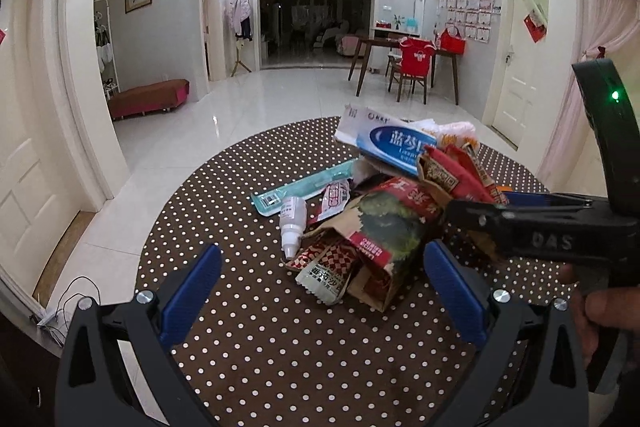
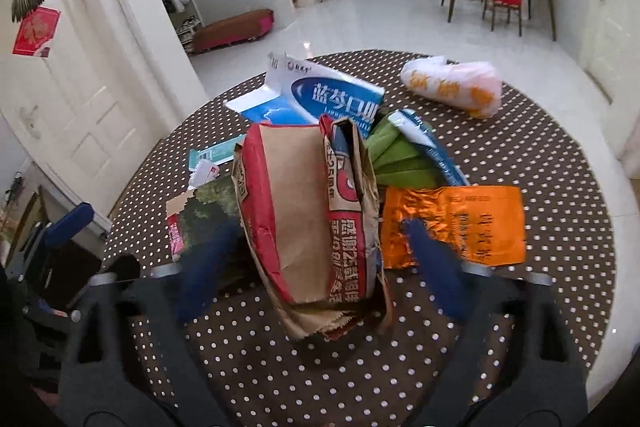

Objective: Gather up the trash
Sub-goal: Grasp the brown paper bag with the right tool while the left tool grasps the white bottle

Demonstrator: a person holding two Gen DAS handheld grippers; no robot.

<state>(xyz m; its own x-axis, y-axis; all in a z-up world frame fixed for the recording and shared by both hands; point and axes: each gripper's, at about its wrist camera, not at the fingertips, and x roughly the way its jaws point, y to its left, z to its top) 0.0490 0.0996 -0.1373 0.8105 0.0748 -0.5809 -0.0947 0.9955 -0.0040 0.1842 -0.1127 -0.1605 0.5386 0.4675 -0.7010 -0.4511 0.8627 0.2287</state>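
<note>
A heap of trash lies on the round brown polka-dot table (image 1: 240, 347). My left gripper (image 1: 324, 287) is open just in front of the heap, above a sauce sachet (image 1: 324, 275) and beside a small white bottle (image 1: 291, 223); nothing is between its pads. My right gripper (image 2: 320, 227) reaches in from the right, its blurred blue fingers (image 2: 436, 267) on either side of a standing brown-and-red paper bag (image 2: 304, 211). A gap shows on the bag's right side. In the left wrist view this right gripper (image 1: 464, 211) lies over the heap's right side.
Around the bag lie a blue-and-white box (image 2: 332, 99), green packets (image 2: 400, 159), an orange foil pouch (image 2: 460, 223) and a white plastic bag (image 2: 452, 85). A hand (image 1: 600, 311) grips the right tool. Tiled floor, a red bench (image 1: 148, 99) and a dining table (image 1: 404, 51) lie beyond.
</note>
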